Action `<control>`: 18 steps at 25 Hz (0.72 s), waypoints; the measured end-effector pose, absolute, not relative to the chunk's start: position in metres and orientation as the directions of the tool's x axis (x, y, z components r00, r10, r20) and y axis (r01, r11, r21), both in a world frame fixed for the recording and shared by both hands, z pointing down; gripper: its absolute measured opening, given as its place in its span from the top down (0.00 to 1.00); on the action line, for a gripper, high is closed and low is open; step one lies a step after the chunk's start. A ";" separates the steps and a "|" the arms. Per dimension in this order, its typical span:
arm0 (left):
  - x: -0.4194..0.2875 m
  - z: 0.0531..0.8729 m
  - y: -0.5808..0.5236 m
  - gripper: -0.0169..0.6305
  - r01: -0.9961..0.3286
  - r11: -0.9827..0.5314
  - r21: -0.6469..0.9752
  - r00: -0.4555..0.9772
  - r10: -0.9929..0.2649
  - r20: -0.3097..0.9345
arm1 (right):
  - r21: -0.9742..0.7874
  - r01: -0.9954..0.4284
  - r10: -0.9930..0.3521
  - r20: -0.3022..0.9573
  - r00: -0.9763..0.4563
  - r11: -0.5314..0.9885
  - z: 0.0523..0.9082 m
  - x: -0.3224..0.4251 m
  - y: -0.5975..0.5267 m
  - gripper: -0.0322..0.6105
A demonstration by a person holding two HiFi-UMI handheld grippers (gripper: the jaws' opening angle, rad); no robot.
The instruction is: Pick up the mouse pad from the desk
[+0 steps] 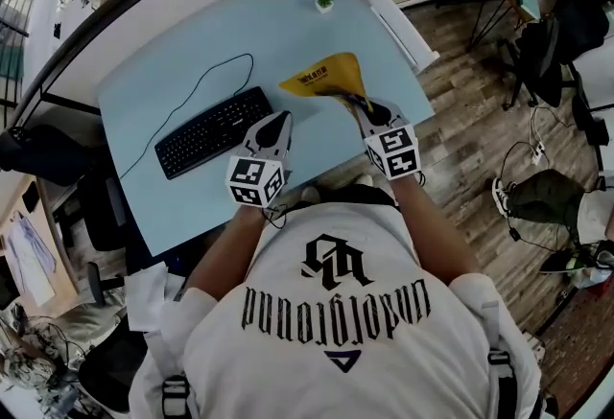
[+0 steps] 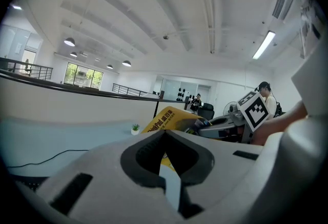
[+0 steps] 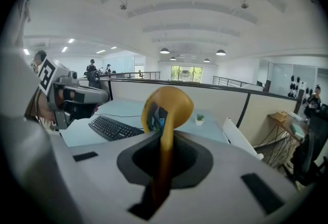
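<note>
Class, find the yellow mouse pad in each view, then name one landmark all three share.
Head view: mouse pad upper centre, above the desk, pinched by the right gripper.
Left gripper view: mouse pad at centre, just beyond the jaws.
Right gripper view: mouse pad at centre, curling up from between the jaws.
Shared landmark: the small potted plant at the desk's far edge.

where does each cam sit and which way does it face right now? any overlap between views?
Head view: on the person's head, steeply down at the desk, keyboard and mouse pad; shows the shirt, left tongs, right tongs.
Left gripper view: on the left tongs, roughly level across the desk; own shut jaws, the right tongs' marker cube at right.
Right gripper view: on the right tongs, along jaws shut on the mouse pad; left tongs at left.
Shared: all three show desk, mouse pad, small plant.
</note>
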State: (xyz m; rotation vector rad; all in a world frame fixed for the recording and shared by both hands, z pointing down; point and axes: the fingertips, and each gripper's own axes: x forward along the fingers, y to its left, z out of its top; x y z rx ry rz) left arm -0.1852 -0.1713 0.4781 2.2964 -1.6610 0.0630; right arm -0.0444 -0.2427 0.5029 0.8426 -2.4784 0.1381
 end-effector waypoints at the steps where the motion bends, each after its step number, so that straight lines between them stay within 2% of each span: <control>1: -0.183 0.477 -0.171 0.97 -0.934 -0.284 0.216 0.328 -0.921 0.211 | 0.065 -0.595 -0.543 0.497 -0.676 0.801 0.501 -0.043 -0.244 0.92; 9: -0.156 0.473 -0.175 0.97 -0.949 -0.244 0.201 0.286 -0.933 0.220 | 0.056 -0.564 -0.516 0.488 -0.705 0.824 0.501 -0.015 -0.252 0.92; 18: -0.091 0.479 -0.166 0.97 -0.971 -0.130 0.203 0.177 -0.956 0.234 | 0.034 -0.455 -0.414 0.482 -0.772 0.890 0.503 0.037 -0.253 0.92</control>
